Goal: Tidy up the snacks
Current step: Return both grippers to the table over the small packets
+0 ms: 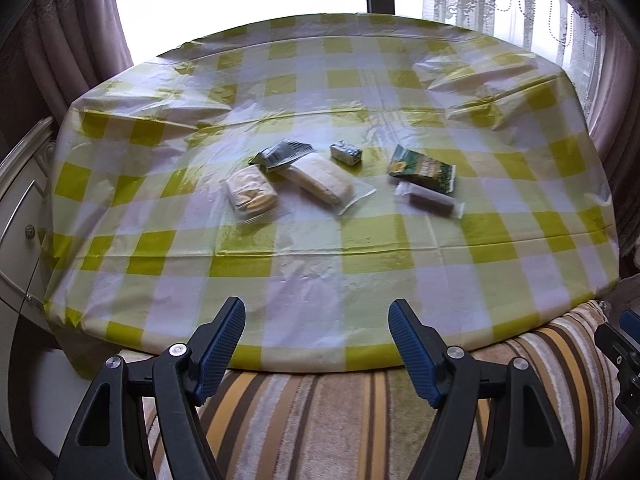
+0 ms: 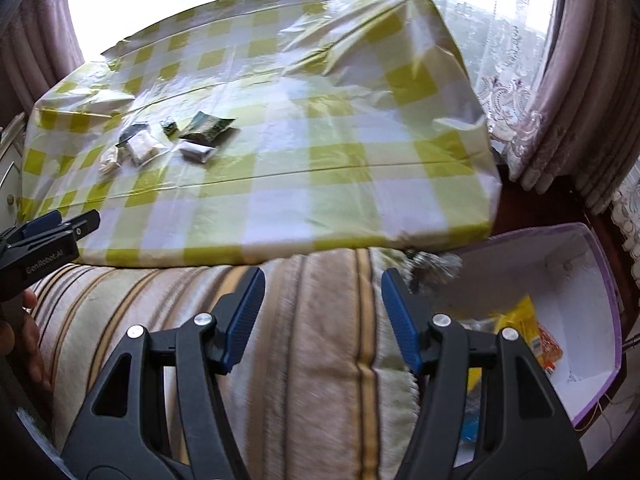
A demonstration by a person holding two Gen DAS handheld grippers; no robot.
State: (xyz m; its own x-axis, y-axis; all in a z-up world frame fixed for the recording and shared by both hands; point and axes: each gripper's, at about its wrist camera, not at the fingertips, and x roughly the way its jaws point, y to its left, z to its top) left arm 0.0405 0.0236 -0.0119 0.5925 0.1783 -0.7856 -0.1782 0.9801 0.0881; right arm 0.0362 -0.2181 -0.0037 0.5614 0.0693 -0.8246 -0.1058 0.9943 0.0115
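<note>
While both grippers hang empty: sorting is barely begun.
Left gripper (image 1: 316, 320) and right gripper (image 2: 323, 288) gape; snacks (image 1: 320, 178) lie mid-table at twelve o'clock; box (image 2: 600, 280) at four o'clock holds some packets.

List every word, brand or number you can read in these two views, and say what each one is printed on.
"GenRobot.AI": white letters on the black body of the left gripper, at the left edge of the right wrist view.
Green snack packet: it carries print, too blurred to read.
Yellow packet in the white box: print too small to read.
No other readable text.
</note>
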